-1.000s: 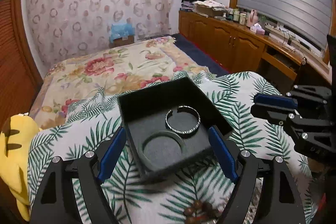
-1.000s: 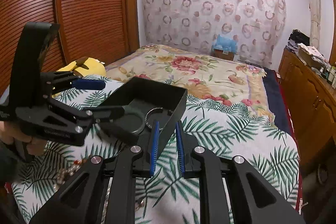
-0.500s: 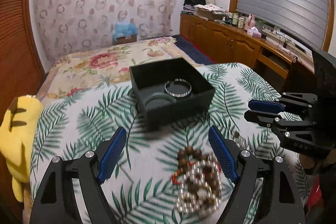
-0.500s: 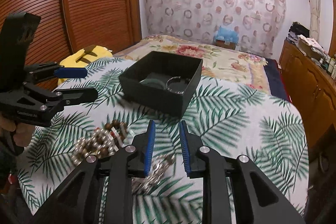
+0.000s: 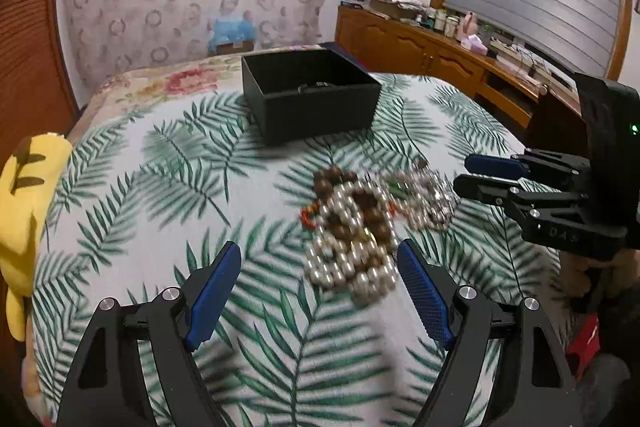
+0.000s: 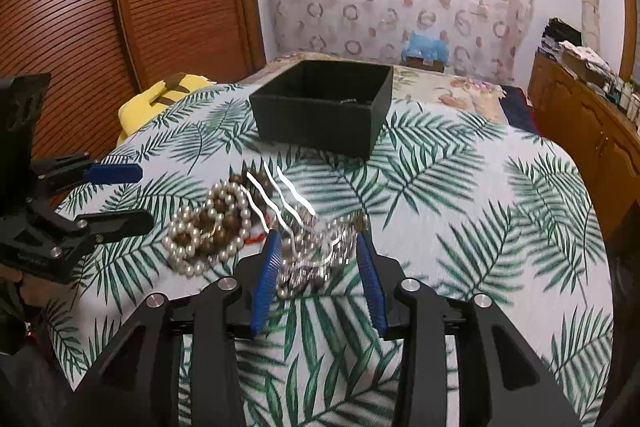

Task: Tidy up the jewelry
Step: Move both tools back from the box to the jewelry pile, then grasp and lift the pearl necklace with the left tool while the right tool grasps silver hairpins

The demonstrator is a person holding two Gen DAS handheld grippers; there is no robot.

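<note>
1. Hovered low just short of the jewelry pile (image 5: 352,227), left gripper (image 5: 320,291) spread wide and empty, apparently lined up on the pearl strand (image 6: 200,239).
2. Straddled the silvery chain tangle (image 6: 316,251) at the pile's right edge, right gripper (image 6: 318,281) parted, gripping nothing; probably poised to pinch.
3. Sat beyond the pile, black box (image 5: 312,95), one bangle (image 5: 316,87) inside, likely the destination.
4. Lay on a palm-leaf cloth (image 6: 460,211); floral bed (image 5: 160,83) beyond the box, yellow plush (image 5: 24,195) left of the pile, wooden cabinets (image 5: 420,55) to its right.
</note>
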